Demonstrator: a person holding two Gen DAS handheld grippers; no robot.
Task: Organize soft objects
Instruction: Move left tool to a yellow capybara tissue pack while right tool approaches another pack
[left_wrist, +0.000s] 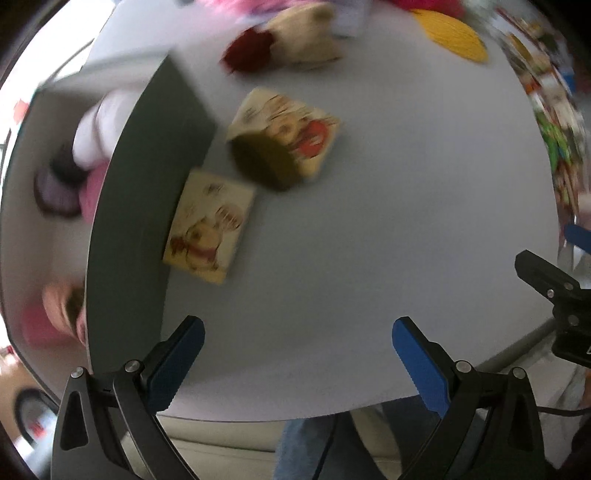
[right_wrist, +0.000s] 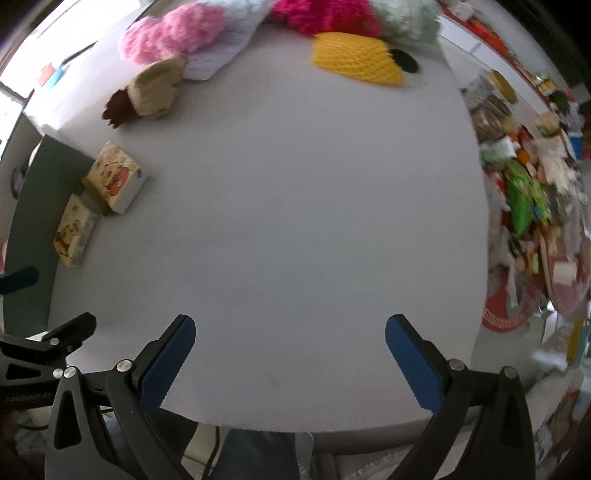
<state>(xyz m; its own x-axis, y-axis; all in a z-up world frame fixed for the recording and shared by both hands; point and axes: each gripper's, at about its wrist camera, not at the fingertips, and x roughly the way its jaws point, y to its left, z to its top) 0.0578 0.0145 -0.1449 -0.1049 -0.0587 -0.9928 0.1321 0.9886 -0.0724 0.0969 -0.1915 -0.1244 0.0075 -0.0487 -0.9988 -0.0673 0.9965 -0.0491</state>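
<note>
Both tools, left tool and right tool, hang spread and empty over the counter. At ten o'clock, two picture blocks crowd the bin. A hasty reach could knock them.

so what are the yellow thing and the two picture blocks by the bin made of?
Yellow thing: looks like knitted or crocheted yarn, with a ribbed, bumpy, matte surface. Picture blocks: probably soft foam or padded fabric with printed cartoon faces, edges slightly rounded; too blurred to be sure.
</note>
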